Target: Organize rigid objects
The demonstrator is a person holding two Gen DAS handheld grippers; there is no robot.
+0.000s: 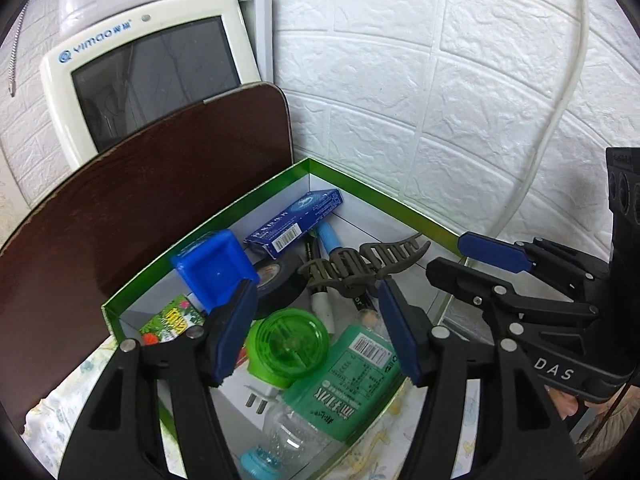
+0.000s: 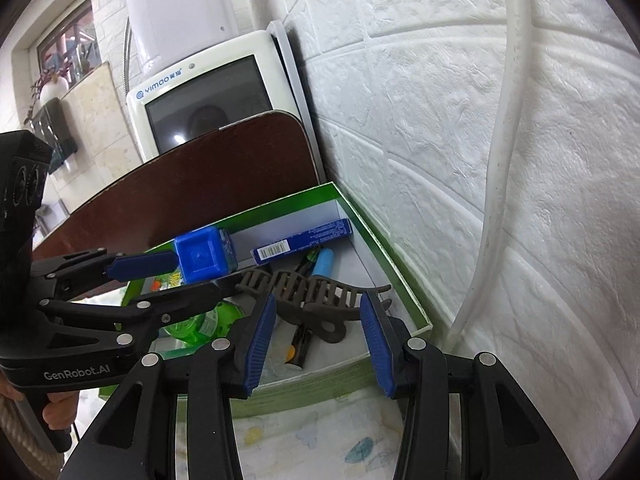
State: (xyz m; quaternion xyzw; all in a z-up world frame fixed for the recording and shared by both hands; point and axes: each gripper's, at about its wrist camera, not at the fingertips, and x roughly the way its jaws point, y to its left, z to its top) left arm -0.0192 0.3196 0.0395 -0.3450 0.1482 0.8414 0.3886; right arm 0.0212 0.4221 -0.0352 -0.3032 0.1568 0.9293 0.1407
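both grippers, left (image 1: pixel 316 330) and right (image 2: pixel 316 338), hovering over green box (image 1: pixel 208 216), jaws released; hair clip (image 1: pixel 360 268) inside.

A white-framed screen (image 1: pixel 156 76) leans behind a brown board (image 1: pixel 160 184).

Both tongs are matte black plastic linkages with silver rivets and ribbed blue pads. The left tongs (image 1: pixel 316 328) carry white "GenRobot.AI" lettering, the right tongs (image 2: pixel 316 340) "DAS". Bare fingers (image 2: pixel 56 414) grip a black handle.
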